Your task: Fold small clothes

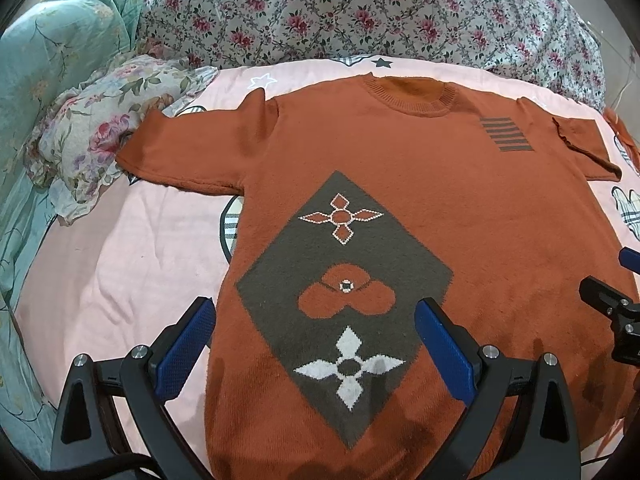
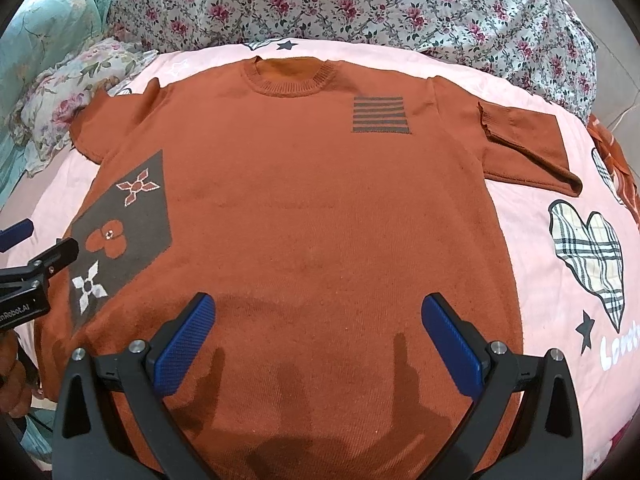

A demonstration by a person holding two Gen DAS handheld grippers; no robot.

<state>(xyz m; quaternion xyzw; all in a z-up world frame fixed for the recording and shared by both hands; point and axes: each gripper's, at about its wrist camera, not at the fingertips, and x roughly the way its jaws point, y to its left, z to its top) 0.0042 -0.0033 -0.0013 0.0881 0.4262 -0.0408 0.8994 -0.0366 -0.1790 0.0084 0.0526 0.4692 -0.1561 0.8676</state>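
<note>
An orange knit short-sleeved sweater (image 1: 360,152) (image 2: 304,200) lies flat, front up, collar away from me, on a pink bedsheet (image 1: 120,264) (image 2: 532,248). It bears a grey diamond patch with flowers (image 1: 344,296) (image 2: 124,224) and a block of grey stripes (image 1: 506,134) (image 2: 380,114). Its right sleeve (image 2: 524,144) is folded back on itself. My left gripper (image 1: 316,340) hovers open over the patch near the hem. My right gripper (image 2: 320,336) is open over the plain lower middle. Each gripper shows at the other view's edge, the right gripper (image 1: 608,280) and the left gripper (image 2: 36,248).
A heap of pink-flowered bedding (image 1: 360,12) (image 2: 340,4) lies beyond the collar. A teal quilt (image 1: 52,60) and a floral pillow (image 1: 96,132) sit at the left. The sheet has a plaid heart print (image 2: 588,248) on the right.
</note>
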